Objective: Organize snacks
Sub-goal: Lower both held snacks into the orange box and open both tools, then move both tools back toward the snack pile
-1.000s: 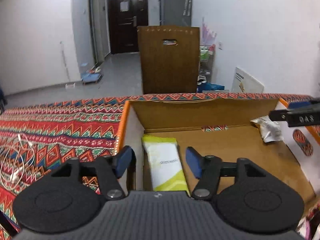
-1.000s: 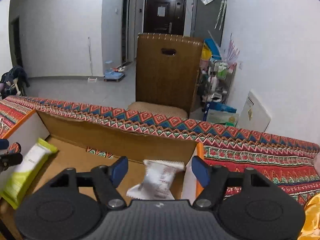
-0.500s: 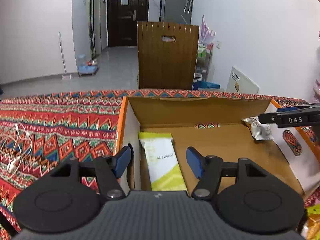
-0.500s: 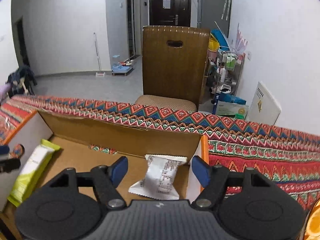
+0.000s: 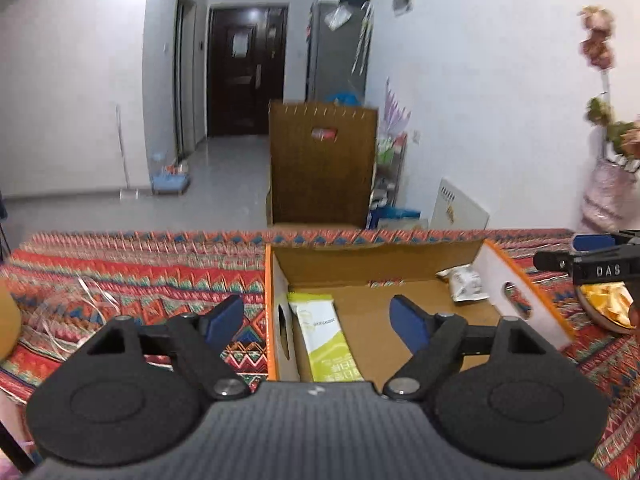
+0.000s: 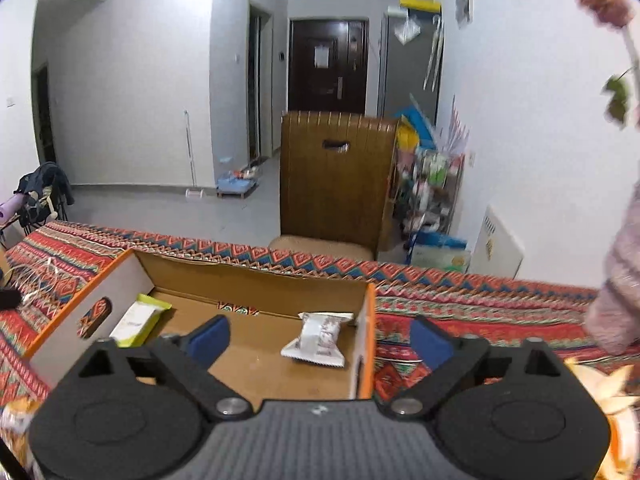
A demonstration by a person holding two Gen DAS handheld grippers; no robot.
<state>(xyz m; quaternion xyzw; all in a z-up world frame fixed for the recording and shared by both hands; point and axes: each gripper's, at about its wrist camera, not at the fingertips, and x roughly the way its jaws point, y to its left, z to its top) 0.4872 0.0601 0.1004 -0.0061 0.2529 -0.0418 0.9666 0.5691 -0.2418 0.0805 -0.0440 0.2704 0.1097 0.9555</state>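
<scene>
A cardboard box (image 5: 520, 280) with orange edges sits on the patterned tablecloth. A green and white snack packet (image 5: 324, 332) lies flat along its left wall. A white packet (image 5: 464, 282) lies in the far right corner. My left gripper (image 5: 316, 314) hovers above the near left part of the box, its jaws opening with nothing pressed between them. My right gripper (image 6: 320, 334) hovers over the box's right wall (image 6: 366, 344), jaws also opening and empty, the white packet (image 6: 320, 338) lying below them. One of its fingers (image 5: 560, 260) shows at the left wrist view's right edge.
A brown chair (image 5: 322, 164) stands behind the table. A white cable (image 5: 80, 300) lies on the cloth left of the box. A yellow snack bag (image 5: 608, 304) and a pink vase (image 5: 608, 196) with flowers stand to the right of the box.
Both grippers have drawn back and up from the box, and their jaws have spread wider. Both packets stay lying where they were in the box.
</scene>
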